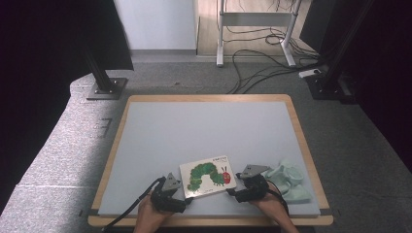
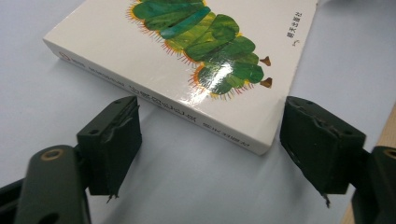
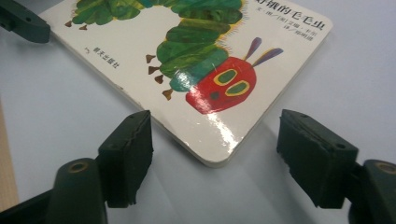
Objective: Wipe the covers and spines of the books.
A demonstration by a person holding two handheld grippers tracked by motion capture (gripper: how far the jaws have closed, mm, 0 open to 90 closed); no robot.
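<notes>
A white board book (image 1: 208,176) with a green caterpillar on its cover lies flat on the grey mat (image 1: 204,126), near the front edge. My left gripper (image 1: 186,199) is at the book's near left corner and stands open. In the left gripper view the spine corner of the book (image 2: 196,51) lies between the jaws of that gripper (image 2: 210,105), with a gap on each side. My right gripper (image 1: 232,192) is open at the near right corner. The right gripper view has the rounded corner by the red head of the book (image 3: 187,56) between the jaws of that gripper (image 3: 215,116), untouched.
A crumpled pale green cloth (image 1: 290,179) lies on the mat just right of my right hand. The mat sits on a wooden table (image 1: 302,141). Beyond it are black stand bases (image 1: 104,87) and loose cables (image 1: 262,63) on the floor.
</notes>
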